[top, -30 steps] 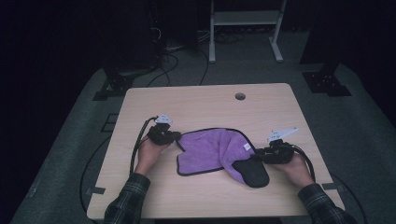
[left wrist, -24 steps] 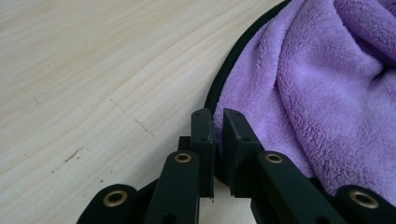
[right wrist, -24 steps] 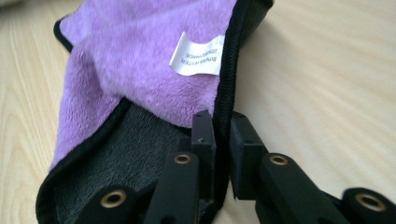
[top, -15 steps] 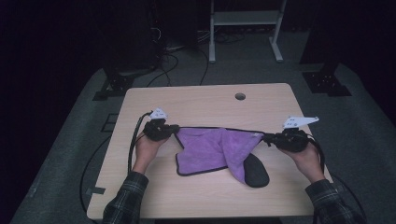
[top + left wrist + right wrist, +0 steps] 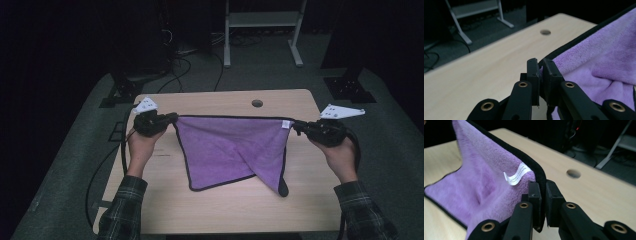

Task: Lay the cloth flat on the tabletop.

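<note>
Pale wooden counter, round hole near its far edge. Above it, purple cloth with black trim, stretched taut along the top edge between both grippers, lower part hanging down in a point and resting on the wood. Left gripper, jaws clenched on the cloth's left corner. Right gripper, jaws clenched on the right corner, just beside a small white label.
</note>
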Demonstrator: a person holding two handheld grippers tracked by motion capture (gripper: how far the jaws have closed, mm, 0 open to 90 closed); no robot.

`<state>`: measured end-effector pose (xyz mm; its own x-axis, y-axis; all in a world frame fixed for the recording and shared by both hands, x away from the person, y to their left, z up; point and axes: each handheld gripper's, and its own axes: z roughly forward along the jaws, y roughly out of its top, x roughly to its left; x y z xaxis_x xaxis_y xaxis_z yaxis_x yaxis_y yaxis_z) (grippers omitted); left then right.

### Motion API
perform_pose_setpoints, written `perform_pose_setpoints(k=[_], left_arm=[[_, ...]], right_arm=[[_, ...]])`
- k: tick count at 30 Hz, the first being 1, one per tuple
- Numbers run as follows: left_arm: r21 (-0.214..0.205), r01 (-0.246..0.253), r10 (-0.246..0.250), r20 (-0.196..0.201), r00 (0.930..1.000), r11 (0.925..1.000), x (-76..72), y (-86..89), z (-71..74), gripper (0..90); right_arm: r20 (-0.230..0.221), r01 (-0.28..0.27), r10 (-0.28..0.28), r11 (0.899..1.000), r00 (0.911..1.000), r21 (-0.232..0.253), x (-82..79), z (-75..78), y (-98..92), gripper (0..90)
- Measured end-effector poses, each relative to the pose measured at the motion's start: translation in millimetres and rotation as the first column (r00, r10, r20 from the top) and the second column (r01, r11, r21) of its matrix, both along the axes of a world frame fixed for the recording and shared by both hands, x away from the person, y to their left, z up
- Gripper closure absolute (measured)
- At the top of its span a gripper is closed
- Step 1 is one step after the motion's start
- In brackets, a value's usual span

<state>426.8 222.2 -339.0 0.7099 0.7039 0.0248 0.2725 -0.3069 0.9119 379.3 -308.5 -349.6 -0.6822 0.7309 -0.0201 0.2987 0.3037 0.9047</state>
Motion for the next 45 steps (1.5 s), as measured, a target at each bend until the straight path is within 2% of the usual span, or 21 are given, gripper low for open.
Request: perform_pose_setpoints(k=[6,13,15,19,20,22,24,25,28,31,36,45], left_arm=[[0.006,-0.01,0.01,0.072,0.9973,0.9999,4.2,-2.6,32.4,84.3],[0.013,-0.033,0.031,0.129,0.9912,0.9994,23.4,-7.2,67.0,84.4],[0.009,-0.043,0.041,0.157,0.9867,0.999,27.2,-7.9,81.9,84.4],[-0.039,-0.056,0.063,0.232,0.9707,0.9977,24.7,-6.6,108.3,84.4],[-0.041,-0.055,0.063,0.238,0.9693,0.9976,23.4,-6.1,111.0,84.4],[-0.044,-0.045,0.054,0.228,0.9722,0.998,21.4,-6.0,108.9,84.4],[-0.03,-0.04,0.045,0.208,0.9771,0.9987,20.6,-7.0,98.8,84.4],[-0.023,-0.037,0.041,0.195,0.98,0.999,20.7,-7.1,91.9,84.4],[-0.018,-0.027,0.03,0.147,0.9886,0.9995,22.6,-7.1,70.0,84.4],[-0.015,-0.019,0.02,0.108,0.9939,0.9997,22.4,-8.0,52.8,84.3],[-0.015,0.01,-0.009,0.076,0.9971,0.9998,16.9,-10.4,36.9,84.2],[-0.018,0.045,-0.045,0.018,0.9988,0.9988,2.1,-9.0,14.8,84.2]], right_arm=[[0.065,0.035,-0.034,0.999,0.9973,-0.022,8.4,31.1,4.1,84.0],[0.094,0.093,-0.09,0.995,0.9915,-0.027,39.0,66.6,4.4,84.2],[0.122,0.114,-0.11,0.993,0.9864,-0.022,45.9,81.0,5.2,84.2],[0.204,0.135,-0.13,0.991,0.9703,-0.009,47.9,111.1,8.4,84.2],[0.213,0.136,-0.132,0.991,0.9681,-0.005,47.7,115.9,8.7,84.2],[0.222,0.136,-0.131,0.991,0.9661,-0.005,47.6,119.4,8.8,84.2],[0.197,0.138,-0.133,0.99,0.9714,-0.014,49.6,107.6,8.2,84.2],[0.197,0.138,-0.133,0.99,0.9714,-0.014,49.6,107.6,8.2,84.2],[0.151,0.139,-0.135,0.99,0.9793,-0.02,52.7,82.9,6.9,84.1],[0.106,0.136,-0.133,0.991,0.9854,-0.021,53.1,59.7,5.0,84.1],[0.061,0.125,-0.124,0.992,0.9904,-0.018,48.4,33.8,1.0,84.0],[0.016,0.091,-0.09,0.996,0.9958,-0.009,28.0,3.7,-8.2,83.9]])
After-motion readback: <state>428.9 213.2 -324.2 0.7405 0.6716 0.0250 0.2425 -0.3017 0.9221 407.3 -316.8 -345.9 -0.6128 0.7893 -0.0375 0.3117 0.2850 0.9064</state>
